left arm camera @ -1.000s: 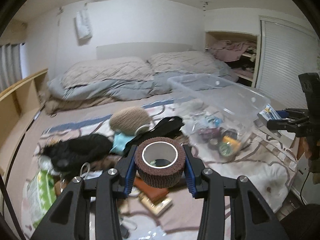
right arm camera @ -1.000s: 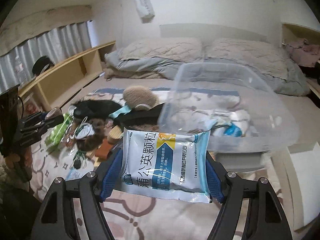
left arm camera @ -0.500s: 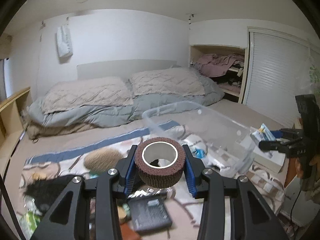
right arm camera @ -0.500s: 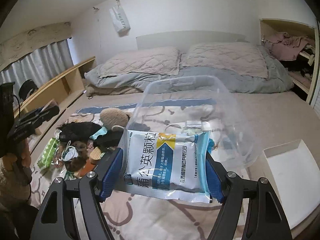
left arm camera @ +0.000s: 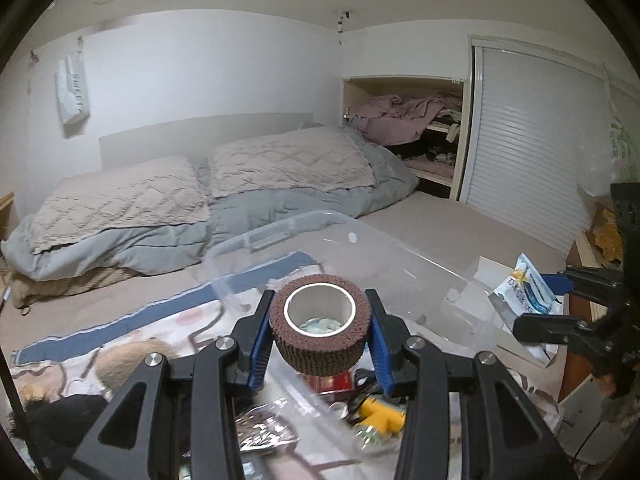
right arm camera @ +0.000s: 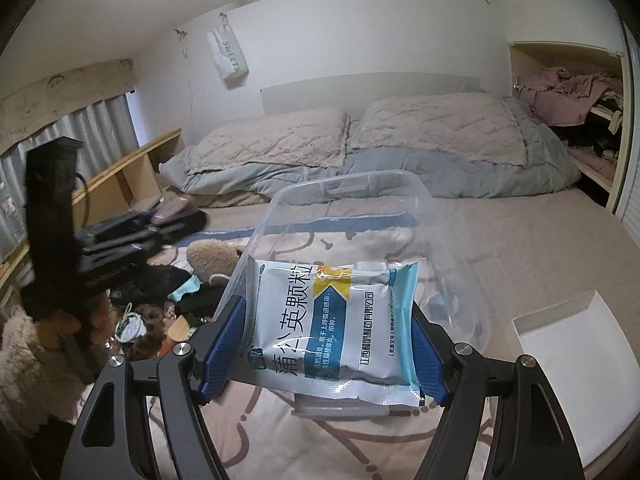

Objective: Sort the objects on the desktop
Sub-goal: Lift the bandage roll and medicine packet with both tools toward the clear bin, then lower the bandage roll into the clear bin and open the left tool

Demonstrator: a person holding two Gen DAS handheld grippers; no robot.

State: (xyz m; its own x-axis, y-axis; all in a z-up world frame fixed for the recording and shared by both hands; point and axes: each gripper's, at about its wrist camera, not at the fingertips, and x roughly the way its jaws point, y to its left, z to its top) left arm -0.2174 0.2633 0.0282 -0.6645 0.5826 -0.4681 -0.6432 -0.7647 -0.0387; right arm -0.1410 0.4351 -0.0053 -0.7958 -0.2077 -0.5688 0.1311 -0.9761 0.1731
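Above clear bin: left gripper clamps tape roll; right gripper clamps sachet.

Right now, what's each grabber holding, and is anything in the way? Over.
Left gripper shut on the brown tape roll. Right gripper shut on the blue-and-white packet. Clear bin straight ahead, open. Nothing blocking it.
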